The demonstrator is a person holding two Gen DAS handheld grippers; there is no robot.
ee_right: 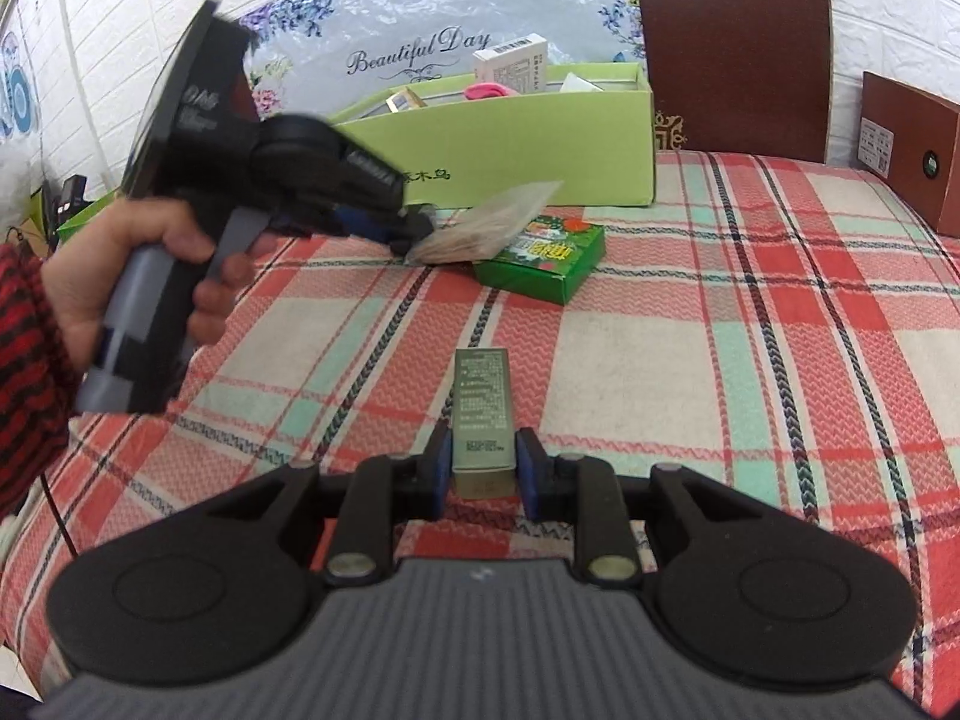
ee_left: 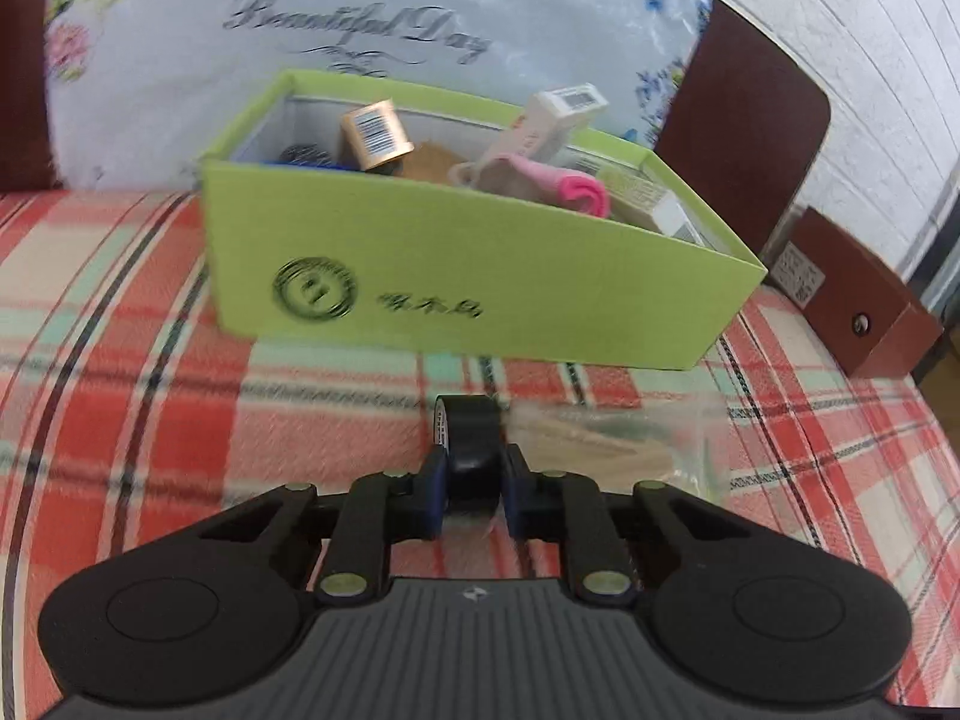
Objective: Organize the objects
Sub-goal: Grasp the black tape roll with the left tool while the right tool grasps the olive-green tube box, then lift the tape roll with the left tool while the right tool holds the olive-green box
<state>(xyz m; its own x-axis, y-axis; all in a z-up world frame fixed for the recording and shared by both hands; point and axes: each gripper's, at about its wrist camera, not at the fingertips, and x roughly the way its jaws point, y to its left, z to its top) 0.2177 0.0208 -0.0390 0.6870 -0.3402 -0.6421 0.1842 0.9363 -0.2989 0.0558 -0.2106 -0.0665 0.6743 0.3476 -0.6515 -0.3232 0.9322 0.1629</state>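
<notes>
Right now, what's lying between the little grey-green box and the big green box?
In the right wrist view, a small green carton lies between the grey-green box and the big green box; elsewhere bare plaid cloth.

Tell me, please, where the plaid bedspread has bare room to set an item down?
Bare plaid lies right of the small green box, toward the brown box. It is crowded before the lime storage box, where the clear bag lies.

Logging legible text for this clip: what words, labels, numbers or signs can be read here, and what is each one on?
"Beautiful Day": script on the floral plastic cover behind the bed.
"木鸟": last characters printed on the lime green box; the first is hidden by the left gripper.
Round logo on the same box: blurred.
Barcodes on the white carton and copper box: unreadable.
Print on the grey-green box, green packet and brown box's label: too small.
</notes>
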